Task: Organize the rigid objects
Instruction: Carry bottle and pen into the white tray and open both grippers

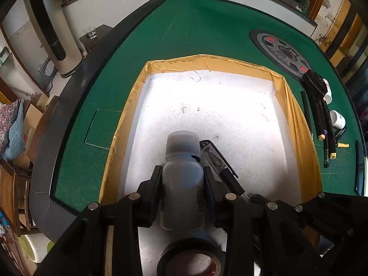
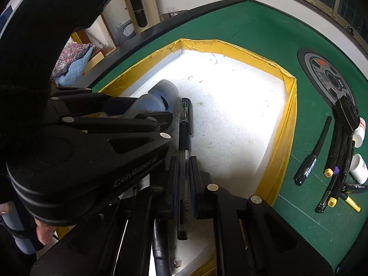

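Note:
My left gripper (image 1: 181, 172) is shut on a grey-white plastic bottle (image 1: 182, 161) with a wide cap, held low over the white floor of a yellow-taped tray (image 1: 230, 119). The bottle also shows in the right wrist view (image 2: 161, 96), with the left gripper (image 2: 147, 115) around it. My right gripper (image 2: 182, 163) is shut on a clear ballpoint pen (image 2: 184, 133) with a black grip, lying along the fingers just right of the bottle. The pen shows in the left wrist view (image 1: 216, 158) too. A roll of black tape (image 1: 191, 260) lies in the tray under my left gripper.
The tray's yellow rim (image 2: 283, 124) sits on a green felt table (image 1: 195, 30). To its right lie several markers and pens (image 2: 331, 161), a black block (image 2: 347, 112) and two small white bottles (image 2: 358, 168). A round control panel (image 2: 326, 76) is set into the felt.

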Demonstrator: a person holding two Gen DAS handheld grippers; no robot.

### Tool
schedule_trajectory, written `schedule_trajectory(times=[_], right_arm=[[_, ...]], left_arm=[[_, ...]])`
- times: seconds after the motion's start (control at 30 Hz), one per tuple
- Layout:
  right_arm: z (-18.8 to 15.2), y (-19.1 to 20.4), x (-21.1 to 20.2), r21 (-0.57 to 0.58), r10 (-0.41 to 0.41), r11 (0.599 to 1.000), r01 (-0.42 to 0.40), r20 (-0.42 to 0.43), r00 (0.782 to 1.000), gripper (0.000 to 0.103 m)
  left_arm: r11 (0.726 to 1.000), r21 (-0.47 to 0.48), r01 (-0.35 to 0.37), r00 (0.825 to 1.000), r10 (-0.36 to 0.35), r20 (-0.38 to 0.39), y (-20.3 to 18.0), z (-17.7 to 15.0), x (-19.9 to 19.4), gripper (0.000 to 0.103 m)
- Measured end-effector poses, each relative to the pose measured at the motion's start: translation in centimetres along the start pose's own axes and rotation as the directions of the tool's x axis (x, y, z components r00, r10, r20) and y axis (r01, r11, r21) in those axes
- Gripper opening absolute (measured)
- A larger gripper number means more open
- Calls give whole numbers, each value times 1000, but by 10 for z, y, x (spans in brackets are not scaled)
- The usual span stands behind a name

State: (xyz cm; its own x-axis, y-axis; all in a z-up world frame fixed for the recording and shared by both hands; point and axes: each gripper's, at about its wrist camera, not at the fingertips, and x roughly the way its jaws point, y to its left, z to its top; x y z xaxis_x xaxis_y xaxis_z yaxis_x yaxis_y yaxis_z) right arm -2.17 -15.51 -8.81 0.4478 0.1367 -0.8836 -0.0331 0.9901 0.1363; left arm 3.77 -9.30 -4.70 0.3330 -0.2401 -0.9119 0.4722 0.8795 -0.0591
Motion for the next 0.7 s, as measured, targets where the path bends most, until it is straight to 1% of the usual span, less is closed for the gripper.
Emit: schedule_trajectory(times=[0.23,0.3,0.33,0.43,0.5,0.53,0.57,0.6,0.63,0.67,0.7], right_arm=[[-1,1,0,-19,7,1000,-7,3,1000,9],[-3,1,-2,-20,21,1000,-21,10,1000,9],[-4,2,-5,-18,32,999,-32,15,999,9],[-6,-1,-10,-6,79,997,-79,36,996,12],[-8,-4,-17,6,128,992,-128,60,990,15],[-10,-5,-21,7,151,988,-152,70,986,19],[-11,-6,-24,9,170,985,-172,79,982,25],[-13,-8,-29,15,191,981,-193,93,977,29],[-15,-10,-34,24,211,976,-215,108,972,36],[-19,-13,-39,35,239,969,-245,120,964,41],[-22,-17,-44,41,272,959,-279,128,954,41]], left_arm=[[1000,14,-3,1000,3,11,-1,-1,0,35],[1000,9,11,1000,-11,10,0,-1,-1,41],[1000,5,24,1000,-24,8,0,-1,-1,42],[997,-11,71,998,-71,2,2,1,-3,48],[994,-22,103,995,-103,3,2,2,-4,57],[993,-32,111,994,-111,9,1,2,-6,59],[993,-40,115,993,-115,16,1,1,-8,63],[991,-50,123,992,-122,24,0,1,-10,66],[989,-58,133,991,-131,33,-1,0,-13,66],[988,-65,139,990,-137,46,-2,-1,-16,66],[987,-74,144,988,-140,64,-2,-3,-20,66]])
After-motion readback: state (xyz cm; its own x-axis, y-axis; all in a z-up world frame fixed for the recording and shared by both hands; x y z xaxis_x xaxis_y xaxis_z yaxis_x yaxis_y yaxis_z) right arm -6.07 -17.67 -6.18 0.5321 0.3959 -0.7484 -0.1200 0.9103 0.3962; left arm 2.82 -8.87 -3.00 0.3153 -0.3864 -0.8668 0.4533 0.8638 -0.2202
